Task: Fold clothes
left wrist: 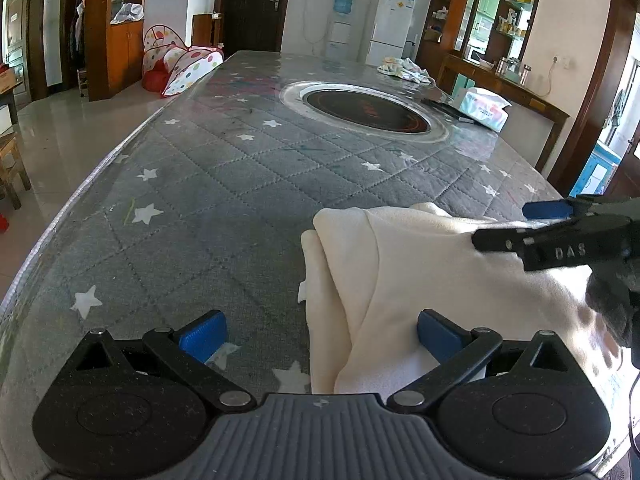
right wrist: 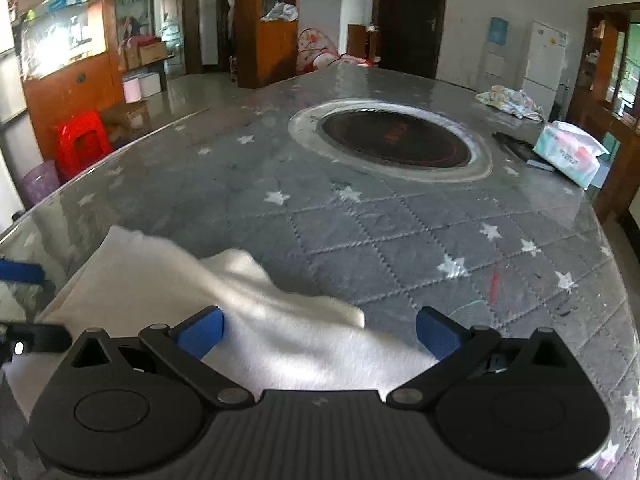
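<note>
"DAS" stands in raised letters on the right tool (left wrist: 560,232).

Tissue pack (right wrist: 570,154) (beside hotplate (right wrist: 394,138))

We list: cream garment (left wrist: 420,264), soft matt cloth; table (left wrist: 224,184), grey quilted fabric under glossy clear film; claw pads (left wrist: 204,336), textured blue.
</note>
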Available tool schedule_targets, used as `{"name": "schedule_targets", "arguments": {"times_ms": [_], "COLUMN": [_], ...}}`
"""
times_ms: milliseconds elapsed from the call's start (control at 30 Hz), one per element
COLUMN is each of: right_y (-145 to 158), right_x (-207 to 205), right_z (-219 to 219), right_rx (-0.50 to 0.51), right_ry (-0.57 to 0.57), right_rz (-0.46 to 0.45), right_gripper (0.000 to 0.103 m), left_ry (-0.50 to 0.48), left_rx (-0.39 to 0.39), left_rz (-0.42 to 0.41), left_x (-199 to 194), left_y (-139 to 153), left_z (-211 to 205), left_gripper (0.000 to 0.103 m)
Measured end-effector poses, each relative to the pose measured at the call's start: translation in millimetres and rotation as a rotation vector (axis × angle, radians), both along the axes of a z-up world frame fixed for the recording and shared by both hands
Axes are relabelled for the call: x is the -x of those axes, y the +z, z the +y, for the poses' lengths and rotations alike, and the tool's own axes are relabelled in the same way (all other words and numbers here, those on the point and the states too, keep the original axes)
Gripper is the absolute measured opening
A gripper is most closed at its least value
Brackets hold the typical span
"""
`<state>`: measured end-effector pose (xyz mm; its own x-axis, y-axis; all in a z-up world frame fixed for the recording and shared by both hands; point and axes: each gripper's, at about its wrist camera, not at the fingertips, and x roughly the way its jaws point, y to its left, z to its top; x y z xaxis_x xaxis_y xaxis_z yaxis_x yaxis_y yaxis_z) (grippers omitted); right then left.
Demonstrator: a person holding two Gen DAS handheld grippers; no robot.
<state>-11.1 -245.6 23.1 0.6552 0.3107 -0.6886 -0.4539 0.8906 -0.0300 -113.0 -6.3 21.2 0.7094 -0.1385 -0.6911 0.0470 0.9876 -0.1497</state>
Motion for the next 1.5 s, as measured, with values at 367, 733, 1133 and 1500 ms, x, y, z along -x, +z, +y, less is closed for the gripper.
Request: {"name": "schedule_targets", "arguments": {"times_ms": [367, 733, 1133, 1500], "right_y": [-8, 11, 8, 3], "right_x": [-22, -1, 30, 13], "right_z": [20, 24, 6, -30], "right_rx": [0.053, 0.048, 0.112, 0.138], "right_ry": [-0.014, 0.063, 0.037, -0.117], "right_rz": [0.021, -0.035, -0.069, -0.076], "right_gripper": [0.103, 0.103, 0.103, 0.103], "left_ry": [-0.006, -0.006, 0.009, 0.005], "left_rx": [0.000, 0.019, 0.019, 0.013], "left_rz": [0.002, 0.013, 0.010, 0.013], "left_x": [-1, -3, -5, -4], "left_y": [0, 2, 3, 4], "left_z": [1, 5, 7, 9], "left_gripper": [0.103, 0.103, 0.103, 0.103]}}
